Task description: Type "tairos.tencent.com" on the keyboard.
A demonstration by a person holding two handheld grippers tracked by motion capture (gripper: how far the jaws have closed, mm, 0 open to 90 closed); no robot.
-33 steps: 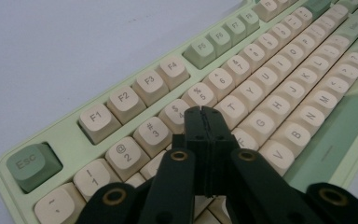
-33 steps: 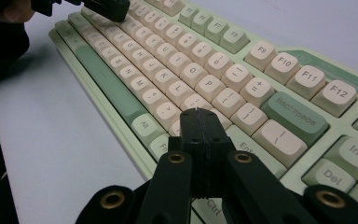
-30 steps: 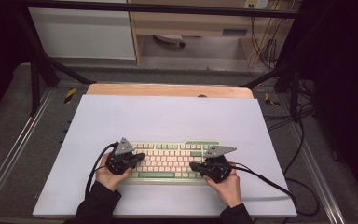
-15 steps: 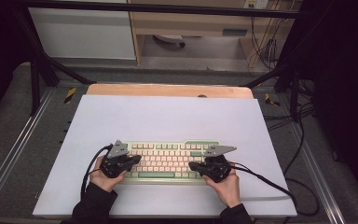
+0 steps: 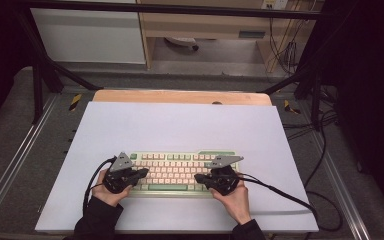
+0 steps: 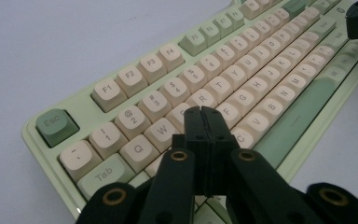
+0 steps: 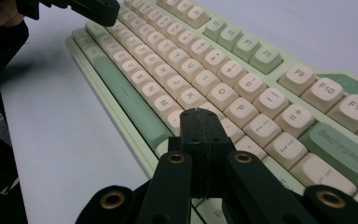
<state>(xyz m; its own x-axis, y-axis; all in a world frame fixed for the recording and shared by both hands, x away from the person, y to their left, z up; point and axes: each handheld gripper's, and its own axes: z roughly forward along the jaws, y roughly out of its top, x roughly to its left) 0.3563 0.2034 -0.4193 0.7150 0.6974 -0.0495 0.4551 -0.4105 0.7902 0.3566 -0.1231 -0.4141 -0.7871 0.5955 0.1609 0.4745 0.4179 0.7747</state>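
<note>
Over keyboard (image 5: 180,170) ends | left gripper (image 6: 202,112) jaws pressed together, empty | right gripper (image 7: 196,113) likewise

The keyboard (image 5: 180,172) is cased in smooth pale-green plastic, and its cream and green keycaps (image 6: 223,70) are finished matt. Matt black plastic with a faintly grainy surface is seen on the left gripper (image 6: 202,112), set with brass-coloured rivets. The table (image 5: 180,125) is covered by a matt, smooth white sheet, edged by bare wood.
</note>
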